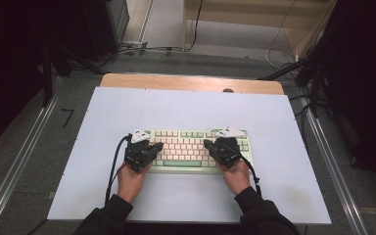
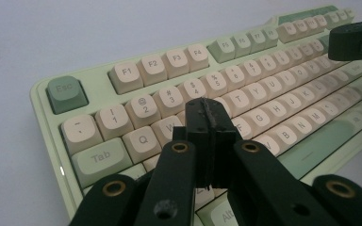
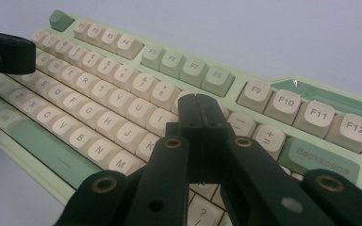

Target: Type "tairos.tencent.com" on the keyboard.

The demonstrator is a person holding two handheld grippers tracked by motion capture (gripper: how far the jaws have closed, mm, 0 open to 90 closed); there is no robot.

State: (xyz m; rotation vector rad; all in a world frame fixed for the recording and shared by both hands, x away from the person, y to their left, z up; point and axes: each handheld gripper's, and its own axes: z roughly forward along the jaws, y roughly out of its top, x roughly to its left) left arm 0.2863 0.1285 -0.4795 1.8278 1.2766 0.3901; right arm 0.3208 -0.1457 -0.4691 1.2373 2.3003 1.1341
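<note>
Keyboard (image 1: 192, 147) in pale green with cream and green keycaps lies flat on the white sheet that covers the counter (image 1: 191, 105), a little nearer the near edge than the far one and roughly midway between the left and right edges. Its long side runs parallel to the near edge. The left gripper (image 2: 210, 113) hovers over the left end of the key field, its jaws pressed together with nothing between them, tips above the letter rows near W and E. The right gripper (image 3: 202, 109) hangs over the right end, jaws likewise closed and empty, tips above the keys just left of the minus and plus keys. Each gripper is held in a hand coming in from the near edge, dark sleeves at the wrists.
</note>
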